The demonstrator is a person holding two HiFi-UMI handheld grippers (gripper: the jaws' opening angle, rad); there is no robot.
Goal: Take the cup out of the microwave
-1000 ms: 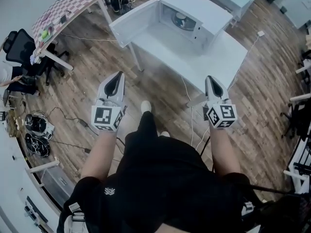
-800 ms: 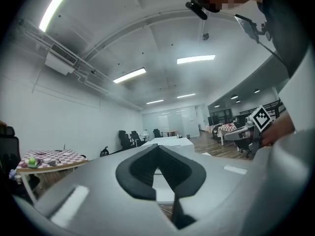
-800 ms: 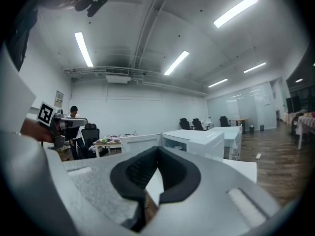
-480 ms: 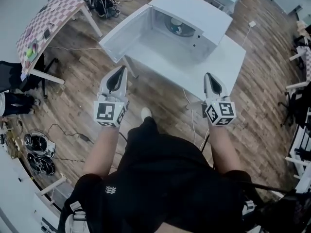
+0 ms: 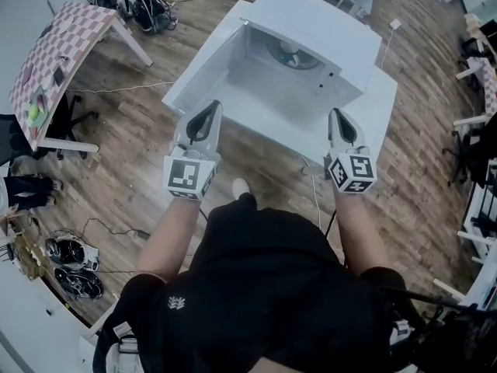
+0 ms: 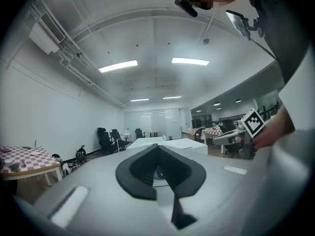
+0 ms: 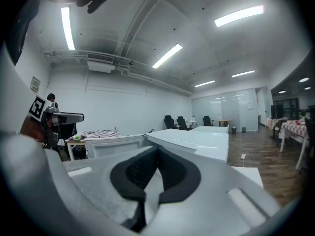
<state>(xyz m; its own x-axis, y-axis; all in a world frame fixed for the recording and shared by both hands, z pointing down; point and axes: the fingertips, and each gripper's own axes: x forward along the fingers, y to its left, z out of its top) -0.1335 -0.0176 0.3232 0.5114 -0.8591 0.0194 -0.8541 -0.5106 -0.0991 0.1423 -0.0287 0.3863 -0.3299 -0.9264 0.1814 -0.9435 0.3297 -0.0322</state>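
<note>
Head view: from above the person, facing steeply down on the left gripper (image 5: 213,106), the right gripper (image 5: 335,115) and the open microwave (image 5: 311,23) on the desk (image 5: 383,103).
Left gripper view: low, along its jaws, microwave close ahead.
Right gripper view: low, along its jaws, microwave close ahead.
Shared: microwave, in all 3 views.

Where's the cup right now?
Head view, upper centre: the cup sits deep inside the open microwave on the white table, with the door swung out to its left.
</note>
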